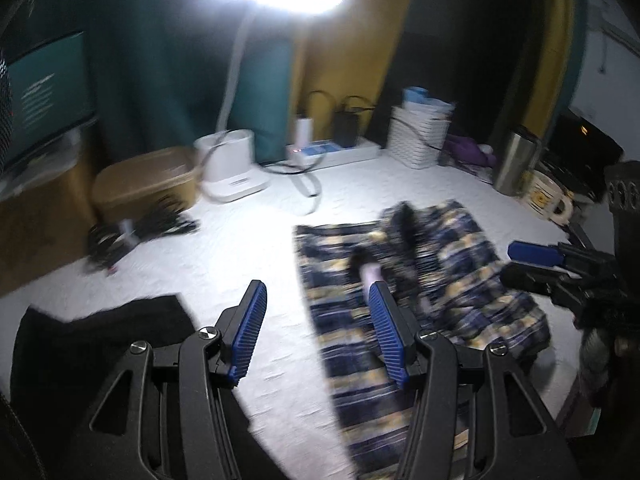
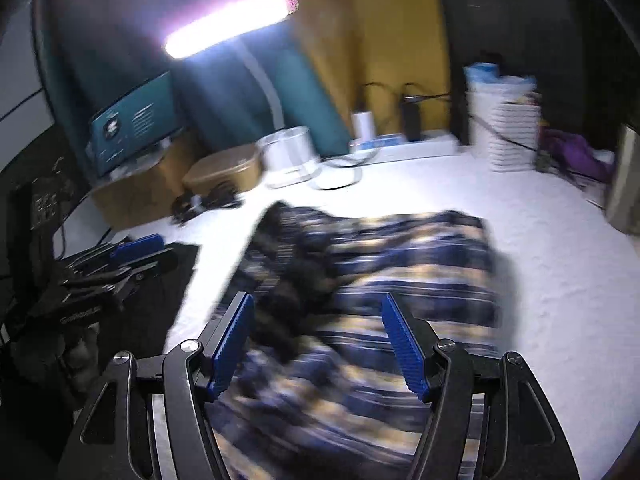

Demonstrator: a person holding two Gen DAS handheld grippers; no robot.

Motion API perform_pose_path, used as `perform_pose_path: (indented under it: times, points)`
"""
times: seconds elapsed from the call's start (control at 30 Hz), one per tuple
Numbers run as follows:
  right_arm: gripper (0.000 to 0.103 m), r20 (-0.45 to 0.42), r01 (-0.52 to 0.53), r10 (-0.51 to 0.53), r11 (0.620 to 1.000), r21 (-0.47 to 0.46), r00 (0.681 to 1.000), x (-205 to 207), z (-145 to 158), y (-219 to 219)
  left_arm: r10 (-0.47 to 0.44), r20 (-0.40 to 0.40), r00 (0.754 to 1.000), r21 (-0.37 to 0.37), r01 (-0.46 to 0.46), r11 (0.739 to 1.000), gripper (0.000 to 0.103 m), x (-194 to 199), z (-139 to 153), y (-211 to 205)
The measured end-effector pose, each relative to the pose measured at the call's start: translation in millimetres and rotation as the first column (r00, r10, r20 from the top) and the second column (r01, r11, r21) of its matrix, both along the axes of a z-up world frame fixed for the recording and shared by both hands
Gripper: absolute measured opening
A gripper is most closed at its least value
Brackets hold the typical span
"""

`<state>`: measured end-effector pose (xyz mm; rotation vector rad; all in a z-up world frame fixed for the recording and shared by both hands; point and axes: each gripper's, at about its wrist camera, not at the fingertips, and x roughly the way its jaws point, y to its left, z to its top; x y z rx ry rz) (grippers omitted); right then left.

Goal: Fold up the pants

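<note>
Your pants point(image 2: 384, 280), plaid in navy and tan, lie rumpled mid-table point(image 2: 560, 272), bunched darker at the far end, and motion blur smears the folds. Your left gripper point(image 1: 316, 332) and right gripper point(image 2: 318, 348) both stand released above them, empty. Their near end is cut off below the frame.

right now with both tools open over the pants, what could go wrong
1. The navy-and-yellow plaid pants lie bunched on the white table cover; grabbing there might catch several layers and skew the fold.
2. Both views are blurred, so the left tool or right tool might miss a hem.
3. The black cloth lies beside the left tool and could get snagged.
</note>
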<state>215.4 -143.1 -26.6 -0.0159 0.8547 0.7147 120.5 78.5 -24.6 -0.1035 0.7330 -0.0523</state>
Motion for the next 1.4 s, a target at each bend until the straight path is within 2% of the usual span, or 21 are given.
perform_pose_path:
  times: [0.03,0.13,0.4,0.6,0.67,0.8,0.83,0.87,0.9,0.93,0.97,1.03,1.07,1.13,1.27,1.4]
  points:
    - [0.069,-0.002,0.019,-0.019,1.000,-0.001,1.000,3,-1,-9,-0.016,0.001,1.000,0.003,0.016,1.000,0.054,4,1,-7]
    - [0.069,-0.014,0.094,-0.094,0.996,-0.008,0.995,14,-8,-40,-0.066,0.001,0.998,0.014,0.066,0.998,0.069,17,1,-28]
    - [0.069,-0.038,0.194,-0.194,0.981,-0.005,0.980,44,-29,-93,-0.127,-0.001,0.992,0.051,0.126,0.991,0.070,51,-1,-58]
    - [0.068,-0.043,0.162,-0.161,0.987,0.016,0.986,73,-41,-95,-0.157,-0.045,0.987,0.073,0.160,0.984,0.070,79,-15,-67]
    - [0.058,-0.046,0.139,-0.138,0.990,0.012,0.989,83,-44,-88,-0.160,-0.071,0.985,0.088,0.166,0.982,0.070,87,-22,-69]
    - [0.056,-0.047,0.061,-0.058,0.997,0.045,0.997,99,-44,-69,-0.153,-0.122,0.981,0.074,0.162,0.984,0.069,99,-35,-62]
    - [0.056,-0.044,0.036,-0.034,0.998,0.050,0.998,103,-44,-64,-0.148,-0.130,0.980,0.058,0.157,0.986,0.066,101,-38,-59]
    - [0.055,-0.042,0.023,-0.021,0.998,0.051,0.999,107,-44,-59,-0.148,-0.133,0.980,0.045,0.155,0.987,0.058,102,-40,-57]
    - [0.054,-0.045,0.013,-0.011,0.999,0.046,0.999,112,-46,-55,-0.148,-0.133,0.980,0.049,0.155,0.987,0.055,103,-41,-55]
    - [0.048,-0.052,0.001,0.001,0.999,0.033,0.999,117,-49,-50,-0.148,-0.131,0.980,0.056,0.156,0.986,0.048,103,-42,-55]
    - [0.047,-0.059,-0.008,0.009,1.000,0.022,0.998,122,-52,-46,-0.151,-0.126,0.980,0.065,0.160,0.985,0.038,104,-43,-54]
    - [0.045,-0.076,-0.020,0.021,1.000,0.014,0.997,129,-60,-39,-0.157,-0.122,0.980,0.070,0.166,0.984,0.030,106,-46,-51]
    - [0.032,-0.087,-0.031,0.032,0.999,0.015,0.996,132,-64,-36,-0.159,-0.119,0.980,0.061,0.167,0.984,0.024,108,-47,-48]
    - [0.015,-0.093,-0.026,0.027,1.000,0.012,0.995,134,-68,-32,-0.154,-0.115,0.981,0.048,0.160,0.986,0.017,111,-49,-41]
    - [0.010,-0.057,-0.012,0.013,1.000,0.016,0.998,129,-58,-29,-0.176,-0.071,0.982,0.021,0.178,0.984,0.010,111,-36,-35]
    - [0.010,-0.051,0.025,-0.024,0.999,0.020,0.998,131,-50,-25,-0.184,-0.032,0.982,0.037,0.185,0.982,0.010,116,-24,-31]
